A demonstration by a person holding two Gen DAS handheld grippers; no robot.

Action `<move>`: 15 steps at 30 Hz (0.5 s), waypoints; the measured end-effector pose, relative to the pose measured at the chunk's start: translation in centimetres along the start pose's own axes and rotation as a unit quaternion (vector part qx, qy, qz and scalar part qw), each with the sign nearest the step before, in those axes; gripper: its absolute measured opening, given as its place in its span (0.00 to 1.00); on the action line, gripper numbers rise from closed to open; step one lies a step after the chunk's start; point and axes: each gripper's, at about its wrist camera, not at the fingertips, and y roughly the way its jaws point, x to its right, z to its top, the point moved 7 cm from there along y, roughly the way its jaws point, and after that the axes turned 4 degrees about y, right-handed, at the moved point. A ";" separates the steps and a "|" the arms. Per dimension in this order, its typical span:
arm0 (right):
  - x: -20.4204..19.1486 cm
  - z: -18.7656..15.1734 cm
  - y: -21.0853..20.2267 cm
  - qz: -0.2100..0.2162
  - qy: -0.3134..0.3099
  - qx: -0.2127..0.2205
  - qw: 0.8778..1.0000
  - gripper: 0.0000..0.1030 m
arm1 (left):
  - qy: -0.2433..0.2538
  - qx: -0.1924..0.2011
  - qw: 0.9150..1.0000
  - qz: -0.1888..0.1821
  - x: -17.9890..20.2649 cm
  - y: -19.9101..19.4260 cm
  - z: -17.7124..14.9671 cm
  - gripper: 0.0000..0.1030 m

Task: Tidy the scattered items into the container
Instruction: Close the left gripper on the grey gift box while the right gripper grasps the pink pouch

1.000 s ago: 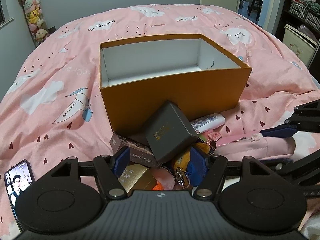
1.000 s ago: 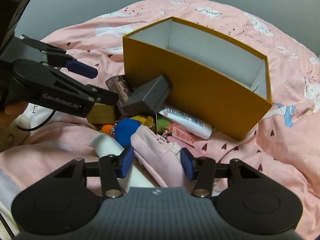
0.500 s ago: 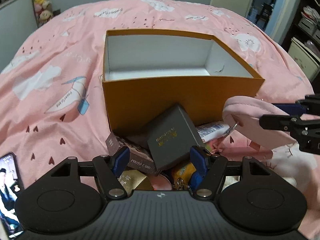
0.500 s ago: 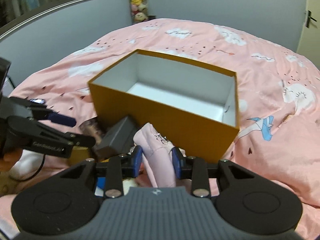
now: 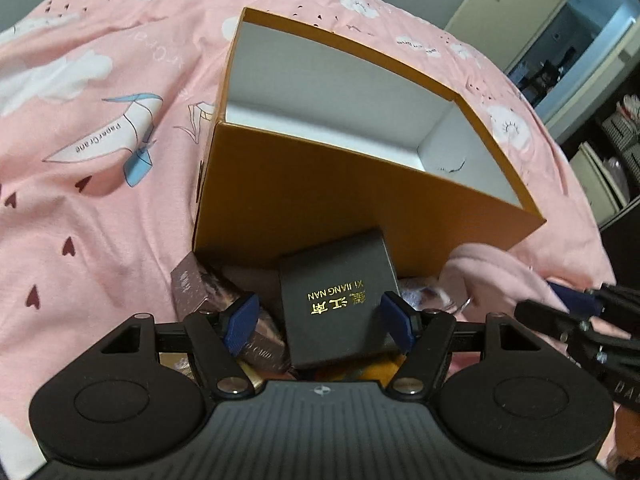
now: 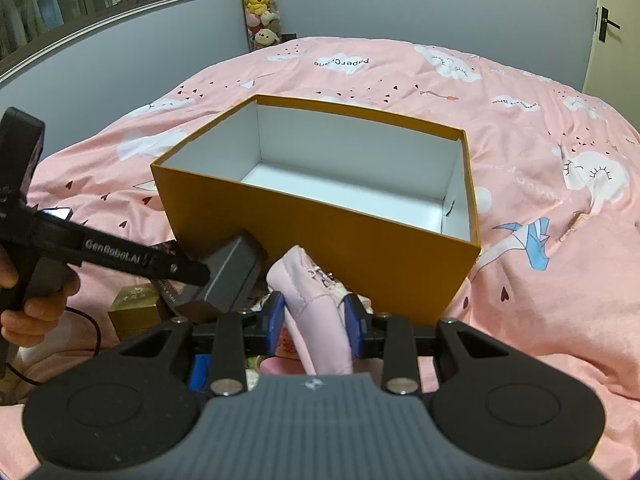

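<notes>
Orange box [image 6: 320, 232]: one; black box [image 5: 340, 300]: one; pink pouch [image 6: 316, 320]: one.

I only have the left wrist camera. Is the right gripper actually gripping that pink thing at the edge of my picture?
Observer: Yes. From the right wrist view, the right gripper has its jaws closed on the pink pouch, zipper facing up.
Operator: Is there anything on the box floor? My view cuts most of it off.
Observer: The part of the orange box floor that shows is bare white, with nothing lying on it.
Operator: What's tucked under my gripper body?
Observer: A small gold box sits on the bed, just beside the dark grey box.
</notes>
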 end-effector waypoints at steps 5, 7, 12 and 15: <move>0.0 -0.1 0.3 0.000 0.004 -0.001 1.000 0.34 | -0.038 -0.004 0.999 -0.028 -0.4 0.7 0.1 0.79; 0.1 -0.1 0.3 -0.001 0.005 -0.001 1.000 0.34 | -0.056 -0.011 0.997 -0.049 -0.5 0.9 0.0 0.79; 0.4 -0.2 0.1 -0.005 0.009 -0.001 1.000 0.35 | -0.053 -0.029 0.996 -0.062 0.0 1.7 -0.5 0.84; 0.7 -0.2 -0.1 -0.007 0.014 0.000 1.000 0.35 | -0.050 -0.028 0.997 -0.053 0.2 2.2 -0.6 0.85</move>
